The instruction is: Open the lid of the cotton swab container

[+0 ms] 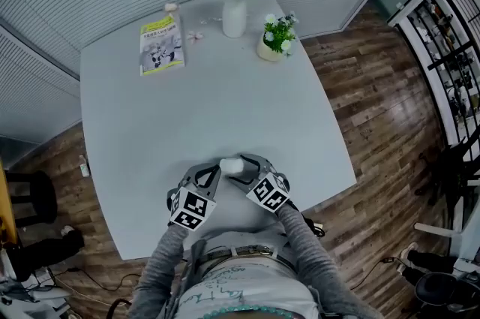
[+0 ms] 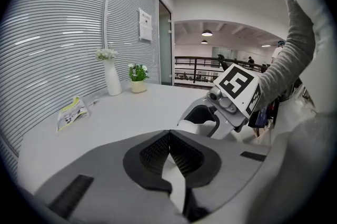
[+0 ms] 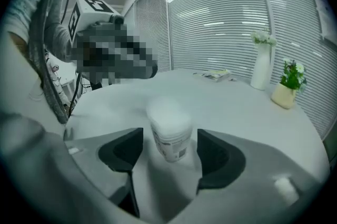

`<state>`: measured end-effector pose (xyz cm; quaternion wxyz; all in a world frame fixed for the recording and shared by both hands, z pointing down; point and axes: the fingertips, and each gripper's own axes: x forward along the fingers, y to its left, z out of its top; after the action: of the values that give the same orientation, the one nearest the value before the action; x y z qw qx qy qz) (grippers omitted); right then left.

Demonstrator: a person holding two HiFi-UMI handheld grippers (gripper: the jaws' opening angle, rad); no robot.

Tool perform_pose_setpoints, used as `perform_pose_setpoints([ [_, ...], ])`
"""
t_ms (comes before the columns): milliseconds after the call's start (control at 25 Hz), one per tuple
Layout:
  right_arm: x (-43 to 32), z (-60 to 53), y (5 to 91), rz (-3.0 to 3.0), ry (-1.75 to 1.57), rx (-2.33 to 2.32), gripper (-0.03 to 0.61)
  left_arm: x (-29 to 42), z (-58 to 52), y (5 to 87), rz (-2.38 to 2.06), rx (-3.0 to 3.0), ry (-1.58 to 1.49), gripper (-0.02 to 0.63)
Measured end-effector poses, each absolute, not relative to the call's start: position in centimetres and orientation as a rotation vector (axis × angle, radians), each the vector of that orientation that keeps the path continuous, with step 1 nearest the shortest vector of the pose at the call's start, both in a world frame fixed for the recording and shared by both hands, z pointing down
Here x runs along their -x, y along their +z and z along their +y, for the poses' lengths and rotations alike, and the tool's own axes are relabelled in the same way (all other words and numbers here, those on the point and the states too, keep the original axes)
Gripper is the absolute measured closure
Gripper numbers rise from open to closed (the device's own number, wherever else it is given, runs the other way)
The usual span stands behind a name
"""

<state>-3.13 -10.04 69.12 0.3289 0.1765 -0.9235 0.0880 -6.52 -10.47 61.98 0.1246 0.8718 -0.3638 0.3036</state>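
Grey right tongs (image 3: 168, 139) spread wide, pads clear of the white cotton swab container (image 3: 169, 125) standing between them. Left tongs (image 2: 169, 137) closed pad to pad. Container close to the near edge of the pale surface (image 1: 225, 100). Broad bare room beyond, up to booklet (image 1: 161, 45), vase (image 1: 234, 16) and potted plant (image 1: 276, 40) by the far edge. Label print on the container too blurred to read.

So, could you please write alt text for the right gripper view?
The right gripper's open tongs straddle a white cotton swab container on a grey table, not touching it. A white vase of flowers and a potted plant stand far behind.
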Motion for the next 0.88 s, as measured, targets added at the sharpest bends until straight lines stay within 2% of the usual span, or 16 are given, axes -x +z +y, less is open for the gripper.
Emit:
perform_pose_setpoints([
  [280,4.2,-10.5,69.8,-2.408,0.188,-0.4,0.282,7.5,-10.9,61.9,-1.086,-2.53,0.89,0.615],
  [400,4.4,-10.3,69.9,-2.406,0.165,-0.379,0.324,7.4,-10.6,62.1,-1.061,-2.556,0.947,0.615],
  [600,4.7,-10.0,69.9,-2.41,0.131,-0.332,0.333,6.4,-10.2,62.2,-0.907,-2.681,1.108,0.602],
  [760,4.8,-9.6,70.0,-2.412,0.118,-0.313,0.334,5.4,-9.2,62.7,-0.722,-2.759,1.25,0.576],
  [880,4.9,-9.4,70.0,-2.415,0.111,-0.309,0.336,4.9,-8.3,63.2,-0.58,-2.799,1.369,0.494],
])
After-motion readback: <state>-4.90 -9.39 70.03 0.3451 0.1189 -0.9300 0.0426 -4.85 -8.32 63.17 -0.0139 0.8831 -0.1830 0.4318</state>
